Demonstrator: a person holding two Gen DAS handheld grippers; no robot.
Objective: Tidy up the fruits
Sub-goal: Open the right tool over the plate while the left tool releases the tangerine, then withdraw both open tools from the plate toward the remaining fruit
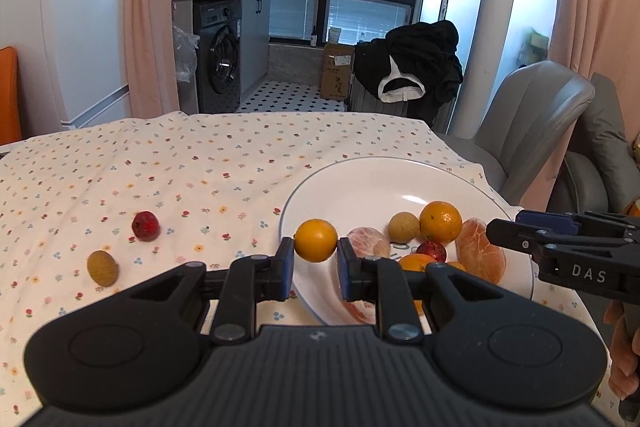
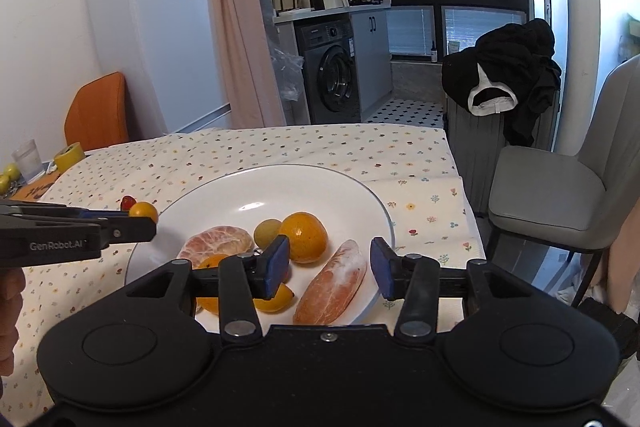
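My left tongs point(image 1: 315, 263) clamp a small orange point(image 1: 315, 240) across its middle, above the plate point(image 1: 360, 183) rim; it seems light, firm, smooth-skinned, so I'd squeeze gently. Right tongs point(image 2: 329, 269) hover apart over a peeled segment point(image 2: 334, 285).

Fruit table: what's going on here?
A person with two handheld grippers is gathering fruit onto the white plate. The left gripper holds a small orange fruit at the plate's edge. The right gripper hovers open over a peeled segment. A red fruit and a greenish one remain on the tablecloth.
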